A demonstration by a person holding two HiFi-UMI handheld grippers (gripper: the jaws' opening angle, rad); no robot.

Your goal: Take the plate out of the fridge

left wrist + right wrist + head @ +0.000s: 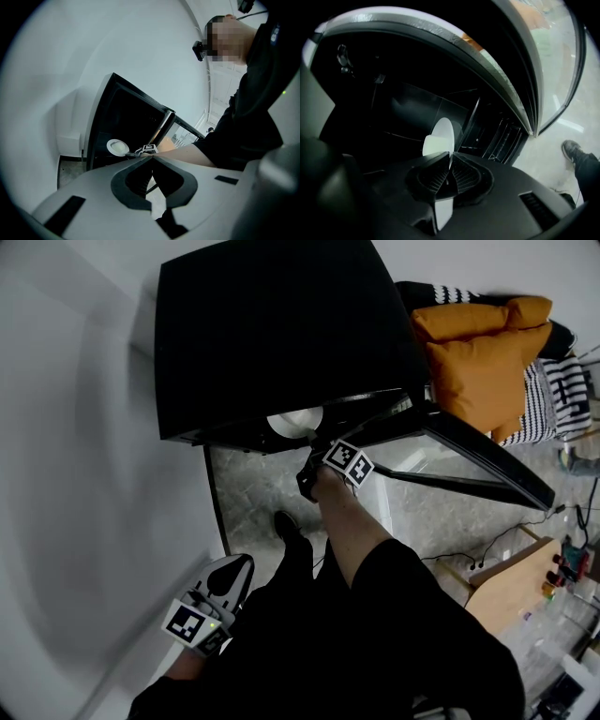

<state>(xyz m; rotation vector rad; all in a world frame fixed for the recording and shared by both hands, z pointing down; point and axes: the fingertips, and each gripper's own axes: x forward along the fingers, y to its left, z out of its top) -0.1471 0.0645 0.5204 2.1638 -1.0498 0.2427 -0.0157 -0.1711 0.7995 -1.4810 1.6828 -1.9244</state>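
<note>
A black fridge [272,334] stands on the floor with its glass door [478,451] swung open to the right. At the mouth of the fridge a white plate [295,421] shows edge-on. My right gripper [314,442] reaches to it. In the right gripper view the plate [440,136] stands tilted on edge, and the right gripper [451,157] is shut on its near rim. The left gripper view shows the plate [117,147] at the fridge [126,122] opening. My left gripper [239,568] hangs low by the person's left side, far from the fridge, its jaws [152,158] shut and empty.
Orange cushions [478,352] on striped fabric lie beyond the open door. A wooden board [511,587] and cables lie on the marble floor at the right. The person's shoe [291,526] is in front of the fridge. A white wall [84,474] runs along the left.
</note>
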